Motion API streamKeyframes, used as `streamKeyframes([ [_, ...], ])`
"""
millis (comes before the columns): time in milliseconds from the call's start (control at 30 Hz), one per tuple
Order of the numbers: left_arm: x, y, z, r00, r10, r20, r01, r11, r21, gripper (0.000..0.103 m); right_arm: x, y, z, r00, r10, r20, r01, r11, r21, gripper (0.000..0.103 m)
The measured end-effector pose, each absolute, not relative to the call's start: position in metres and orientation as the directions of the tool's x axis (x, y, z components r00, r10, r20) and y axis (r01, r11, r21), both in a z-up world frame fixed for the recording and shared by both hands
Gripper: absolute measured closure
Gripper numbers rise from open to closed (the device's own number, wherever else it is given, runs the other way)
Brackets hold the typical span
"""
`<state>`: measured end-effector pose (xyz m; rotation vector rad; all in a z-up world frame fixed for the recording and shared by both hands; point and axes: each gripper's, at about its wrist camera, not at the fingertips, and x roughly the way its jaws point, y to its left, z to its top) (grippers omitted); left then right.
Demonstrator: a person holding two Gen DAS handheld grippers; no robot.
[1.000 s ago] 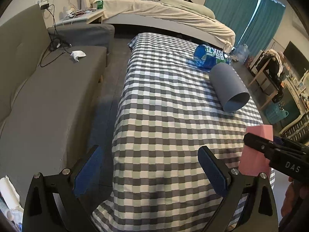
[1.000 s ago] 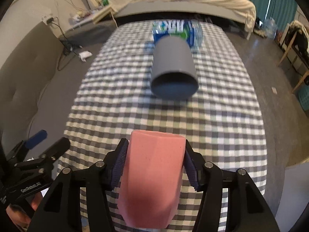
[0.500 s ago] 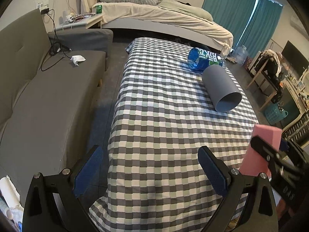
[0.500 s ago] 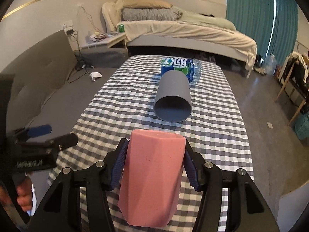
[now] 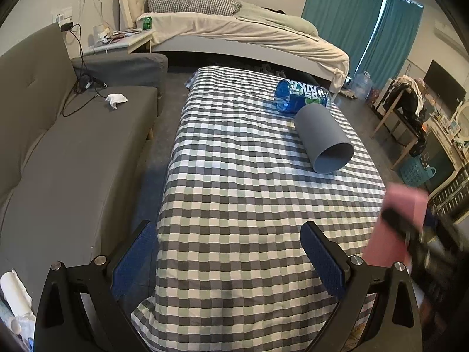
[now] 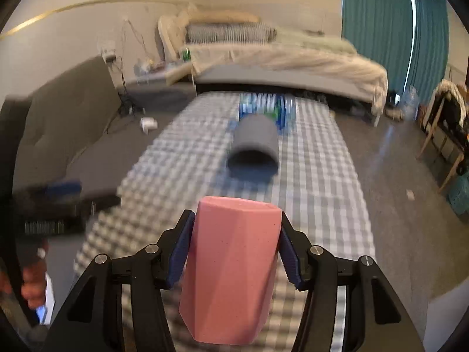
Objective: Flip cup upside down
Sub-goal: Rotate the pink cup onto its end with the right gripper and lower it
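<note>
My right gripper (image 6: 234, 252) is shut on a pink faceted cup (image 6: 231, 270) and holds it in the air above the near end of the checked table (image 6: 316, 176); the cup's wider end points away from me. The same cup (image 5: 395, 226) shows blurred at the right edge of the left wrist view, with the right gripper across it. My left gripper (image 5: 231, 261) is open and empty, hovering over the near left part of the checked tablecloth (image 5: 234, 193).
A grey cup (image 5: 322, 139) lies on its side on the table's far right, its mouth facing me. A blue plastic bottle (image 5: 302, 95) lies behind it. A grey sofa (image 5: 58, 152) runs along the left. A bed (image 5: 234, 35) stands beyond the table.
The right gripper has risen and tilted back with the pink cup, so its view now looks more level across the room. The left gripper has drawn back slightly.
</note>
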<state>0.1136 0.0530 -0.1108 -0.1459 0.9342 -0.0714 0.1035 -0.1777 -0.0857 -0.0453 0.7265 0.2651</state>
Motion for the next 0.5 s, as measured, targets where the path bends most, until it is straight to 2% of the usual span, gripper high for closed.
streamKeyframes([
  [167,0.114,0.051,-0.115,0.581,-0.114,-0.806,-0.004,0.99,-0.143,0.002,0.131,-0.171,-0.089,0.816,0.216,-0.536,-0.258,0.966,-0.004,0.048],
  [333,0.116,0.053,-0.118,0.577,-0.1,-0.811,-0.006,0.992,-0.127,0.002,0.139,-0.175,-0.118,0.78,0.192,-0.596,-0.23,0.973,0.013,0.048],
  [500,0.119,0.054,-0.12,0.571,-0.104,-0.815,-0.01,0.991,-0.133,0.002,0.111,-0.186,-0.118,0.774,0.228,-0.59,-0.253,0.967,0.041,0.048],
])
